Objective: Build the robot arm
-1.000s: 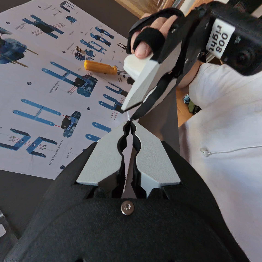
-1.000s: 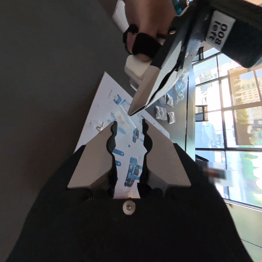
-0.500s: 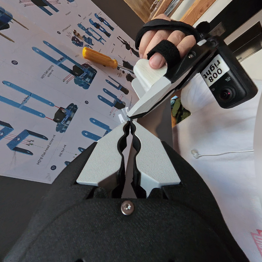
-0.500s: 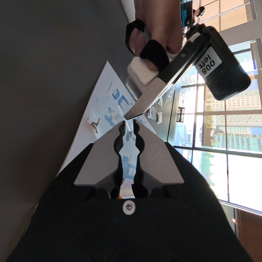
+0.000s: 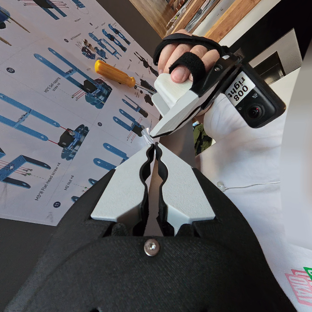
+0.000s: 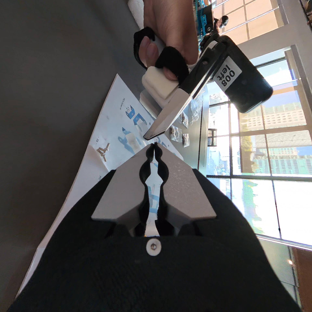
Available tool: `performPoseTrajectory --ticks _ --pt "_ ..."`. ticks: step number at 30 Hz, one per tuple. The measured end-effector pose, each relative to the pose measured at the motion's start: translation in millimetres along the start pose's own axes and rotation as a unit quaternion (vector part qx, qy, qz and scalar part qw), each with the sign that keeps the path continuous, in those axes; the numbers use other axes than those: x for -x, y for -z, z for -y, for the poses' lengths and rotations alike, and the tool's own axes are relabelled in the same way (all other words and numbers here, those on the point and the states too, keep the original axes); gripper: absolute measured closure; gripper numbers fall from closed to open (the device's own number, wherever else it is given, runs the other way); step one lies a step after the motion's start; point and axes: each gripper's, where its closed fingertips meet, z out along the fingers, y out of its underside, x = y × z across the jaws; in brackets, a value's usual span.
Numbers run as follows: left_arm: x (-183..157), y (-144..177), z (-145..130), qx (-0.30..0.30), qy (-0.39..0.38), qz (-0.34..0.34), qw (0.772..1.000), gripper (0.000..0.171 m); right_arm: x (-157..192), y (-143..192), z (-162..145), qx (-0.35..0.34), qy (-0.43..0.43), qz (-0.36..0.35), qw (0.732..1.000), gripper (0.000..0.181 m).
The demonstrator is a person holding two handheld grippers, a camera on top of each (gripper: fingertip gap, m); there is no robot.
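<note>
1. Clamped on a small clear packet, held above the printed sheet on the table: left hand-held gripper.
2. Tips together, touching the same packet above the sheet: right hand-held gripper; hold unclear.
3. Lying on the sheet, apart: yellow screwdriver.

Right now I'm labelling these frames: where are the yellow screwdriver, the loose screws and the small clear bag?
yellow screwdriver [image 5: 114, 73], left wrist view, middle of its handle.
loose screws [image 6: 103, 150], right wrist view, centre of the pile on the sheet.
small clear bag [image 5: 147, 136], left wrist view, the strip between both hand-held grippers' tips.
</note>
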Motion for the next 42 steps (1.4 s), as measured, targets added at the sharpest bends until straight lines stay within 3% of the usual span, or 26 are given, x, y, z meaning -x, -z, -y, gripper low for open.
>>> performPoseTrajectory --ticks 7,16,23,32,35,37,40,42 --pt "-5.9 6.8 10.8 -0.032 0.033 -0.036 0.998 0.154 -4.5 5.0 -0.6 -0.015 -0.027 0.004 1.0 0.181" --pt "-10.4 11.7 15.4 -0.047 0.058 -0.07 0.995 0.154 -11.9 10.8 4.6 -0.048 -0.036 -0.014 0.998 0.181" --pt "-1.9 6.2 9.0 -0.026 0.016 -0.02 0.999 0.152 -9.6 8.9 3.7 -0.049 -0.049 -0.004 0.998 0.181" --pt "1.5 8.7 10.2 -0.031 0.012 -0.007 0.999 0.171 -7.6 6.4 0.3 -0.054 -0.082 0.012 0.995 0.181" --pt "0.2 7.2 8.8 -0.024 0.001 -0.003 1.0 0.169 -7.2 5.9 -0.2 -0.056 -0.098 0.02 0.993 0.181" --pt "-0.3 6.7 10.3 -0.029 0.004 -0.003 1.0 0.157 -6.1 5.2 -1.1 -0.055 -0.104 0.025 0.993 0.181" --pt "1.0 6.8 11.3 -0.033 -0.002 0.006 0.999 0.152 -4.2 3.4 -2.9 -0.049 -0.108 0.031 0.992 0.181" --pt "1.9 6.3 10.4 -0.028 -0.017 0.02 0.999 0.156 -3.7 2.4 -3.5 -0.046 -0.111 0.032 0.992 0.181"
